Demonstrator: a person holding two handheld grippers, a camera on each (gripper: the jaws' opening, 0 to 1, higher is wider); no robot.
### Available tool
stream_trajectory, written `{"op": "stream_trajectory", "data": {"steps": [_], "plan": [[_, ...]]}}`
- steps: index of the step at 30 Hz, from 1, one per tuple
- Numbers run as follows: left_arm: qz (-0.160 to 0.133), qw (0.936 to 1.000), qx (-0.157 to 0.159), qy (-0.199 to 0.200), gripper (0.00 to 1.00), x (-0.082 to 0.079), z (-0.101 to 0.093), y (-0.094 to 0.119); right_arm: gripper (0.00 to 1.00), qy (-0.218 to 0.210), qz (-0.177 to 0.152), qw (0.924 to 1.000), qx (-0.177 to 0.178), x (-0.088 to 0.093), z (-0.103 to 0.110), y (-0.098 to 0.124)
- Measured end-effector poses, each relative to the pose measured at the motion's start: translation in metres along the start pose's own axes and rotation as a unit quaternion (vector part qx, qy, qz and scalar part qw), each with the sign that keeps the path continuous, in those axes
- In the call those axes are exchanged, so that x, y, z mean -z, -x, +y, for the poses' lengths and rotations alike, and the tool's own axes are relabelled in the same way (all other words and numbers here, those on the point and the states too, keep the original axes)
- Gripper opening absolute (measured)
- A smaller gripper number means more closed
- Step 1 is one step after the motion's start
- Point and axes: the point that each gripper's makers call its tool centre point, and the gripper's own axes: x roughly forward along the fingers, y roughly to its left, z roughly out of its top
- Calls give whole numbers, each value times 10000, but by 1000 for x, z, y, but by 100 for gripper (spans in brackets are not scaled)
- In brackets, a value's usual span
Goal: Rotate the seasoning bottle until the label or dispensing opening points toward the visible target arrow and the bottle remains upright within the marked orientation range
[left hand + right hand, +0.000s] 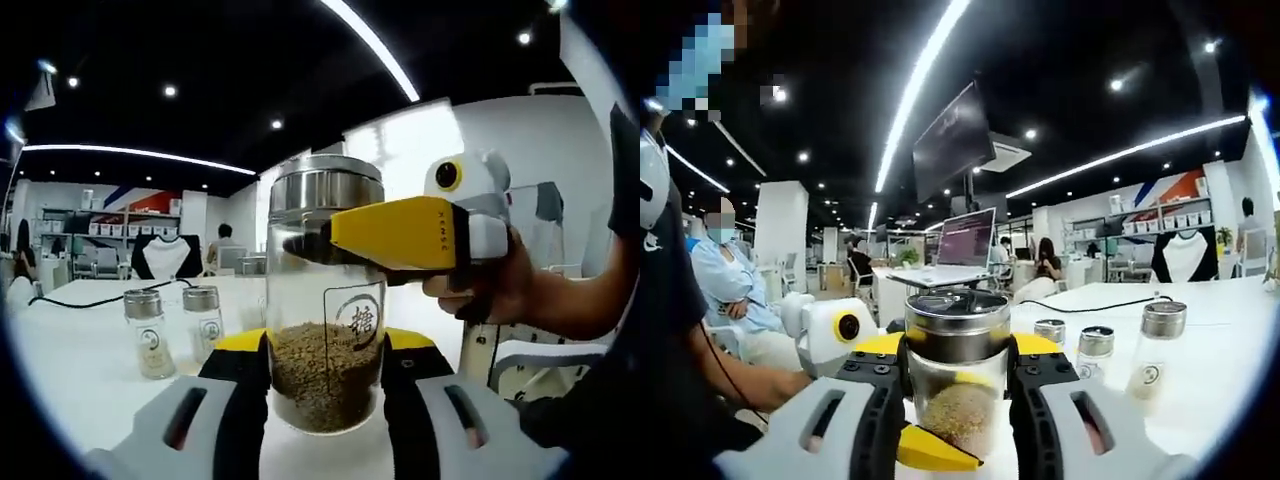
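While it stands upright on the white bench (70,340), the seasoning bottle (325,300), a clear glass jar with a brushed steel lid (325,185), sits about a third full of brown granules, and the printed label (355,322) on its glass faces the left gripper view. Low on the jar, the left hand-held gripper (325,395) has its black, yellow-tipped jaws pressed against both sides of the glass, clamped on it. Higher up, just under the lid, the right hand-held gripper (958,372) closes its jaws on the same bottle; in the left gripper view its yellow jaw crosses the front of the glass from the right, carried by a person's hand (490,285). In the right gripper view the lid stands between the jaws and the left hand-held gripper's yellow tip shows below through the glass. Further back on the bench stand three small steel-capped shakers (1095,352), apart from the jar, and a black cable (1100,305) trails across the surface behind them.
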Motion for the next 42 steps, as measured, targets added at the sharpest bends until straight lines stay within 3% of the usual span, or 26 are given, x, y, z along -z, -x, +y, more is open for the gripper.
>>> {"op": "stream_trajectory", "data": {"steps": [6,11,32,42], "plan": [[60,9999,-54,-64,45,-2,-2,1,37,-31,-41,9998,-199,-2,5,0],[14,9996,-270,-51,45,-4,2,0,37,34,-86,9999,-51,-4,4,-3],[238,9962,-826,-132,45,10,12,-4,37,257,13,9949,974,7,-12,-6],[399,9898,-1346,-252,45,19,21,-4,37,243,176,9891,1443,17,-20,-8]]}}
